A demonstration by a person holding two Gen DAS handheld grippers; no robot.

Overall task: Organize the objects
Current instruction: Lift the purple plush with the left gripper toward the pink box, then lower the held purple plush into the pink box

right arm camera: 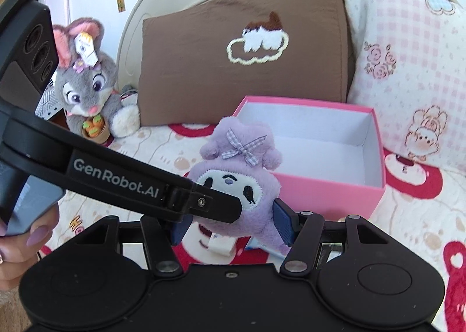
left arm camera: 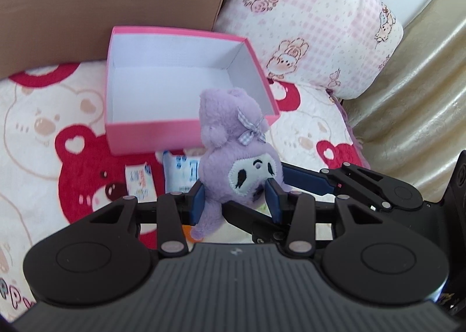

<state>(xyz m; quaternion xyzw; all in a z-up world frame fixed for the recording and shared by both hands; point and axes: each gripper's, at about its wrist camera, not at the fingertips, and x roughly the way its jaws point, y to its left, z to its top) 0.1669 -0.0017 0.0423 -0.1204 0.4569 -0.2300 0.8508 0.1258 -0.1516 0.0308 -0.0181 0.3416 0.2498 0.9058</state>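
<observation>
Both tongs grip one purple plush toy [left arm camera: 233, 163] above a bear-print bed cover [left arm camera: 38, 128]: the left tongs [left arm camera: 235, 200] pinch its lower body between blue pads, while the right tongs [right arm camera: 233, 222] close on it from the other side, the left tool's arm crossing in front of the toy's face in the right wrist view. The open pink box [left arm camera: 151, 135], white inside and holding nothing visible, sits just beyond the toy, ahead of both tongs. The step appears to be carrying the toy over to the box; it would go best with both grips kept even, the toy lifted clear of the near wall, then lowered well inside before either pair lets go. Small white-and-blue packets [left arm camera: 177, 174] lie under the toy, partly blocked by it and too blurred to identify. The toy's lower half is hidden behind the tongs, so how deep each pad bites cannot be judged.
</observation>
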